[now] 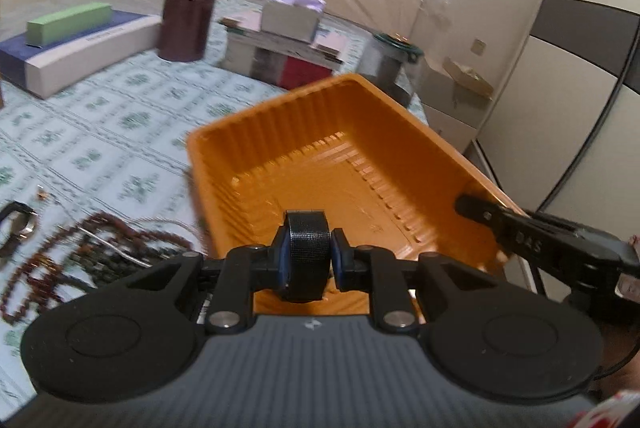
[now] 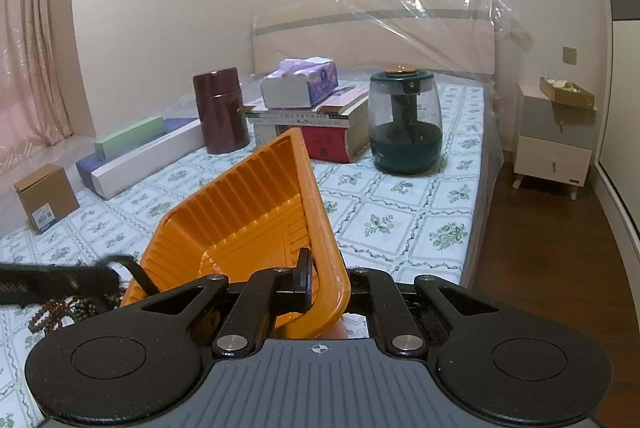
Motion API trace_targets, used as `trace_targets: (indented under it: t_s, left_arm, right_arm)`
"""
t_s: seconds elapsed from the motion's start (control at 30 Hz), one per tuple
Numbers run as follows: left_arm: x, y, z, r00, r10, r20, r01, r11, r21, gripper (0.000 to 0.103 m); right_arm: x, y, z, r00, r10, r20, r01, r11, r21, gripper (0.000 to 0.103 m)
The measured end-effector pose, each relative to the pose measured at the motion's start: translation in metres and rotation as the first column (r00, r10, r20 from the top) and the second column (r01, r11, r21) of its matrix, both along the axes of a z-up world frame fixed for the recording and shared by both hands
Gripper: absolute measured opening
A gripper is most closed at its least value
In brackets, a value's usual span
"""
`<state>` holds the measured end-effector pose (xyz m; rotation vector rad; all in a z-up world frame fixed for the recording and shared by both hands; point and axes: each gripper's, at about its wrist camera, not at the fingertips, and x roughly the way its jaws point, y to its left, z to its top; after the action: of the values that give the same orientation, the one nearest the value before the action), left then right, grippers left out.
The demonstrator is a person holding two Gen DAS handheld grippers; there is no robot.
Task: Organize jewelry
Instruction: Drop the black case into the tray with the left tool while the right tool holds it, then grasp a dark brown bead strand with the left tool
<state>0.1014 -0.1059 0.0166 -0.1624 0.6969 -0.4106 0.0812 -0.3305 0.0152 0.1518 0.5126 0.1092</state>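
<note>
An orange ribbed tray (image 1: 340,163) hangs tilted over the bed. My right gripper (image 2: 316,280) is shut on its near wall; one finger (image 1: 480,211) shows inside the rim in the left wrist view. My left gripper (image 1: 306,248) is shut on a black mesh band (image 1: 306,240), a loop pinched between the blue pads just in front of the tray's low edge. In the right wrist view the left gripper (image 2: 60,282) is blurred at the left, with the band (image 2: 136,268) beside the tray (image 2: 248,211). Brown bead strands (image 1: 80,256) and a watch (image 1: 16,232) lie on the floral sheet.
At the back of the bed stand a brown canister (image 2: 220,111), a tissue box (image 2: 300,83) on stacked books, a green humidifier (image 2: 404,123), a long blue-and-white box (image 2: 140,155) and a cardboard box (image 2: 46,197). The bed edge (image 2: 476,228) drops to wood floor on the right, near a nightstand (image 2: 552,143).
</note>
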Motion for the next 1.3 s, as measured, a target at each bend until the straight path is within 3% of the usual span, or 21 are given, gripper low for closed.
trace_targets:
  t_s: [0.2, 0.37, 0.57, 0.77, 1.03, 1.2, 1.3]
  left_arm:
    - [-0.012, -0.003, 0.001, 1.0, -0.011, 0.019, 0.011, 1.0, 0.022, 0.022]
    - [-0.028, 0.032, 0.001, 0.995, 0.087, 0.042, -0.09, 0.993, 0.08, 0.027]
    - [-0.041, 0.084, -0.018, 0.969, 0.246, 0.019, -0.245, 0.95, 0.192, 0.029]
    - [-0.045, 0.105, -0.033, 0.954, 0.297, 0.029, -0.293, 0.914, 0.281, 0.029]
    - [-0.031, 0.124, -0.051, 0.929, 0.37, 0.026, -0.359, 0.879, 0.315, 0.029]
    - [-0.018, 0.131, -0.059, 0.926, 0.378, -0.013, -0.357, 0.886, 0.297, 0.028]
    - [-0.012, 0.133, -0.064, 0.924, 0.381, -0.037, -0.357, 0.891, 0.279, 0.022]
  right_arm:
    - [-0.003, 0.0, 0.0, 1.0, -0.001, 0.006, 0.001, 1.0, -0.002, 0.008]
    - [-0.004, 0.0, 0.0, 1.0, 0.001, 0.012, -0.001, 1.0, -0.009, 0.008]
    - [-0.008, 0.004, 0.0, 1.0, -0.004, 0.023, 0.004, 1.0, -0.024, 0.008]
    - [-0.008, 0.009, 0.004, 1.0, -0.011, 0.027, 0.012, 0.999, -0.036, 0.008]
    - [-0.008, 0.011, 0.005, 1.0, 0.006, 0.029, -0.005, 0.998, -0.062, 0.008]
    - [-0.012, 0.011, 0.003, 1.0, -0.002, 0.024, 0.003, 0.998, -0.069, 0.008]
    - [-0.011, 0.012, 0.004, 1.0, 0.005, 0.025, -0.003, 0.997, -0.079, 0.008]
